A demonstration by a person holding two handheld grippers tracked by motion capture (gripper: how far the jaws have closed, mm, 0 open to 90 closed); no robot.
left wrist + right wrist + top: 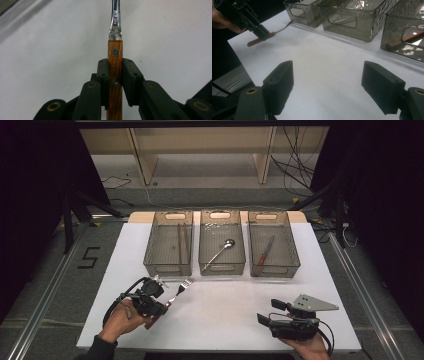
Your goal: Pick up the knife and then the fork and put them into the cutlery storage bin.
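Observation:
A fork (181, 289) with a wooden handle and metal tines is held at the front left of the white table (225, 320). My left gripper (164, 305) is shut on the handle, tines pointing toward the bins. In the left gripper view the pads press both sides of the wooden fork handle (115, 62), within the left gripper (115, 72). My right gripper (266, 312) rests at the front right, open, nothing between its fingers. The right gripper (328, 87) faces bare tabletop, with the fork (258, 41) and the left gripper (263, 33) farther off.
Three translucent bins stand in a row at the back. The left bin (168, 268) holds chopsticks (184, 242), the middle bin (222, 268) a spoon (220, 252), the right bin (274, 270) a wooden-handled knife (266, 250). Dark floor and cables surround the table.

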